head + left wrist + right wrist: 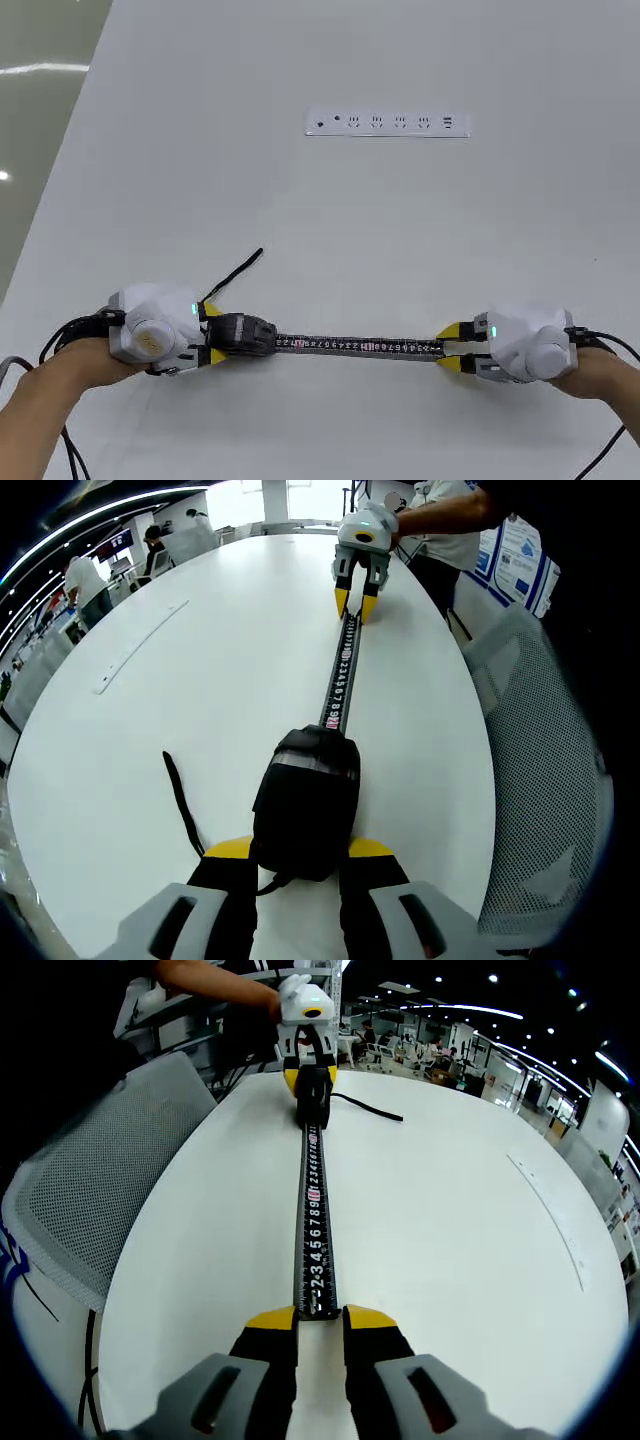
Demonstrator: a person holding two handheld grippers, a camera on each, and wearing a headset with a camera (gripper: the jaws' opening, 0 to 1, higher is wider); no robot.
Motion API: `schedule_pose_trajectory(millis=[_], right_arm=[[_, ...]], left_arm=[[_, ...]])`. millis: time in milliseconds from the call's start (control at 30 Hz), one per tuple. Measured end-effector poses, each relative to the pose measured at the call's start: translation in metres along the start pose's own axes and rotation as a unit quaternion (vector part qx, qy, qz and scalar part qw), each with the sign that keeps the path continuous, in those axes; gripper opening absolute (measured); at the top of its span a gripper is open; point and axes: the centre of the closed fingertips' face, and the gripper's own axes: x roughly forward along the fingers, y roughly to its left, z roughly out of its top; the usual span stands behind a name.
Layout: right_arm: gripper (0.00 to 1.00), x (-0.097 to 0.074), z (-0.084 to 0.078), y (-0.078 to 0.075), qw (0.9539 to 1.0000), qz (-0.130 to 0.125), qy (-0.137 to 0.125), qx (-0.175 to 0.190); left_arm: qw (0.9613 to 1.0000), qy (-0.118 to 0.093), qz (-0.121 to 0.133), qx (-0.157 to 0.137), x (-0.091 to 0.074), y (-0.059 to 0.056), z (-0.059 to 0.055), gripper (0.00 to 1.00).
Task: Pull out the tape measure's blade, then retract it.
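While your left gripper (pixel 214 333) clamps the flanks of the black tape measure case (pixel 245 335) at 8 o'clock on the table (pixel 300 220), your right gripper (pixel 448 347) at 4 o'clock pinches the drawn-out blade (pixel 360 347) at its tip, jaws narrow. Judge that blade thin, springy, slick — apt to snap home, so hold near the hook. The strap (pixel 235 272) trails toward 11; a power strip (pixel 388 123) lies far off at 12.

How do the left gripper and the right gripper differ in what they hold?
The left gripper clamps the black tape measure case; the right gripper pinches the end of the blade. The left gripper's jaws stand wide around the case; the right gripper's stand close together. Both face each other along the blade.
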Motion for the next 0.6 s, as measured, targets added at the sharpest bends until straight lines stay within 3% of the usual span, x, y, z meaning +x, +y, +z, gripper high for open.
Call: schedule_pose_trajectory(millis=[433,600], right_arm=[[0.27,-0.0037,-0.0024,-0.0035,0.9998,-0.016,0.002,0.009],[0.38,-0.0072,-0.0016,-0.0038,0.9996,-0.023,0.0,0.016]], left_arm=[[1.0,-0.001,-0.002,0.001,-0.0006,0.0015,0.0002,0.31],[1.0,-0.002,0.005,0.0,-0.0047,0.0055,-0.0004,0.36]])
